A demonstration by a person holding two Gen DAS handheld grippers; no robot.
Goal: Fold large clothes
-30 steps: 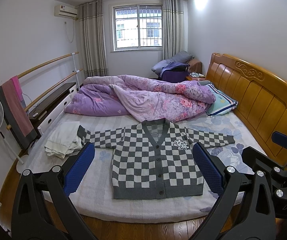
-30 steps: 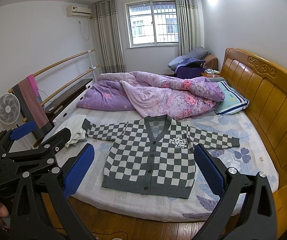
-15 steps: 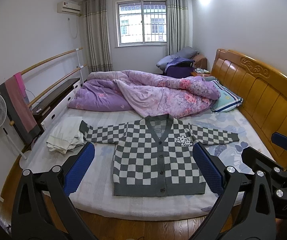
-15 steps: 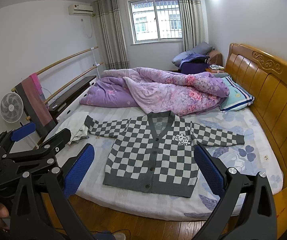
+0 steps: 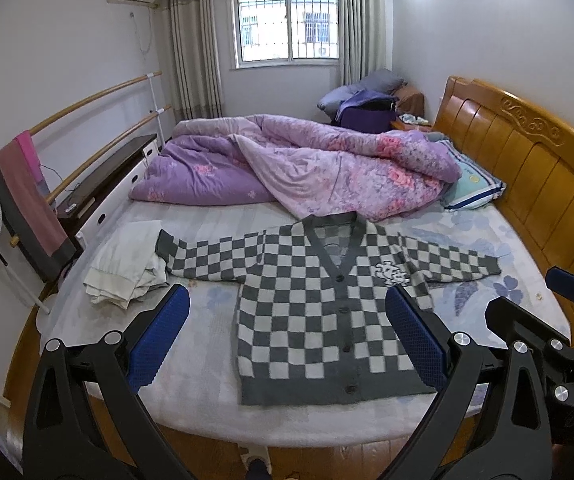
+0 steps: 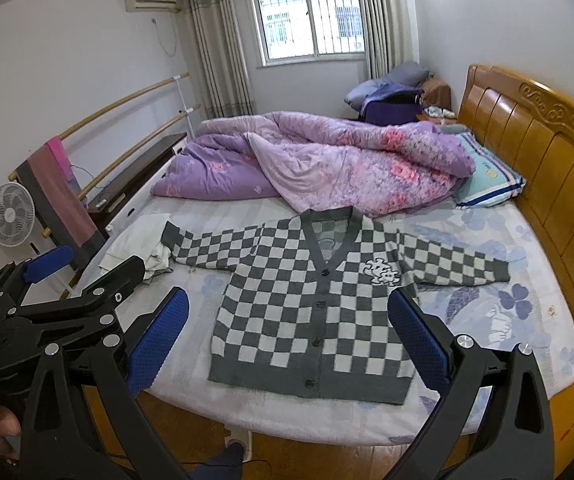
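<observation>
Cardigan (image 5: pixel 323 312) flat on bed (image 5: pixel 207 400), sleeves out, unfolded. Left gripper (image 5: pixel 287 336), right gripper (image 6: pixel 287 336) spread wide, empty, short of hem. Every fold left.

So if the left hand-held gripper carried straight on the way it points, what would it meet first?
Most likely the grey-and-white checkered knit cardigan lying flat on the bed: it fills the gap between the open left hand-held gripper fingers. Depth is unclear, but nothing shows in between.
</observation>
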